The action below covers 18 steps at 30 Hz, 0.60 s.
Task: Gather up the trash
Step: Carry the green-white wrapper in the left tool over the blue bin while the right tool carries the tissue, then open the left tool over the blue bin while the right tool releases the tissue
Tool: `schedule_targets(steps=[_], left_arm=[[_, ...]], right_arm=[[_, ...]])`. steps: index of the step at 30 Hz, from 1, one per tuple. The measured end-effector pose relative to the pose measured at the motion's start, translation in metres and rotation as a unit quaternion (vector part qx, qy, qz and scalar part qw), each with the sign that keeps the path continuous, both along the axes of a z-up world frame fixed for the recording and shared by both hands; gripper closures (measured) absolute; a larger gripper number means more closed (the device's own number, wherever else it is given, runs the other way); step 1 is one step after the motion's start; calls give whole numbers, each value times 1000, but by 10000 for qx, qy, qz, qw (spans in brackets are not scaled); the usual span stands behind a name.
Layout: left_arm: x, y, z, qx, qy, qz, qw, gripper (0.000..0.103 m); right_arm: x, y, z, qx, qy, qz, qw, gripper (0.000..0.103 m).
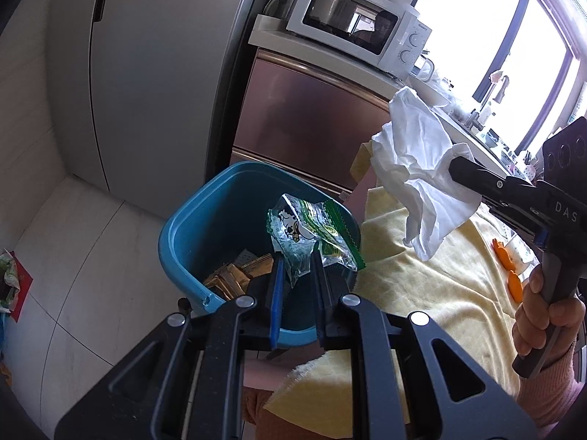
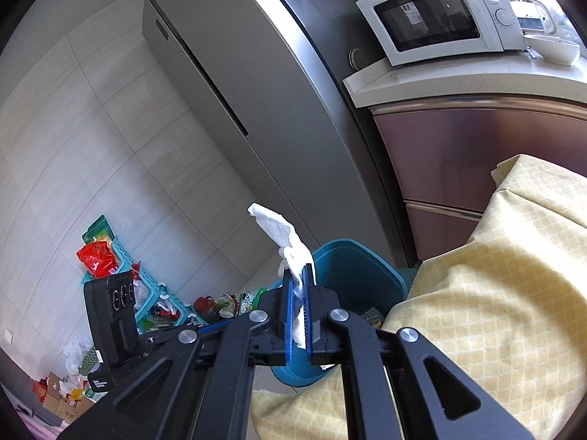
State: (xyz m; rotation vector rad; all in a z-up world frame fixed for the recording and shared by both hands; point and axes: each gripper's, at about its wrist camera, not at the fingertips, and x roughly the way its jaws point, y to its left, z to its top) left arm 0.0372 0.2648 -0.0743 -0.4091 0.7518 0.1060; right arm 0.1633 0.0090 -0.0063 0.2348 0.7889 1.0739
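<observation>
Left gripper (image 1: 298, 256): blue-padded fingers (image 1: 276, 293) clamped on the lower end of a crinkled clear plastic snack wrapper with green print and a cartoon dog (image 1: 308, 231). Wrapper standing up and forward from the fingertips, long axis roughly in line with the fingers, upper end leaning slightly to the right; directly beyond and below it, the open mouth of a teal plastic rectangular bin (image 1: 205, 220). Inside the bin, below the left finger, brown and tan packets (image 1: 234, 275), too jumbled to tell apart.

Right gripper (image 2: 299, 275): blue-padded fingers (image 2: 290, 308) pinched nearly together on a crumpled white paper tissue (image 2: 282, 234). Long axis of the tissue running along the fingers, free end rising past the tips and bending up to the left; a smaller tail hanging out behind the pads. Just beyond the fingertips, slightly to the right, the same teal bin.

In the left wrist view, right gripper reaching in from the right, a hand (image 1: 543, 315) on its grey handle, tissue hanging off its tip above a pale yellow quilted cloth (image 1: 440, 275) covering the bench to the right of the left fingers. Two orange pieces (image 1: 508, 273) lying on that cloth, below the right gripper.
</observation>
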Motion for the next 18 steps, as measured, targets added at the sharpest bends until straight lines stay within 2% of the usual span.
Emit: schedule_targets(steps=[14, 18], left_arm=[[25, 7, -33, -44, 426, 123, 9990, 88], [35, 10, -48, -184, 569, 125, 9981, 87]], right_arm=[[18, 41, -36, -539, 290, -41, 9981, 97], [22, 48, -46, -732, 334, -80, 9967, 96]])
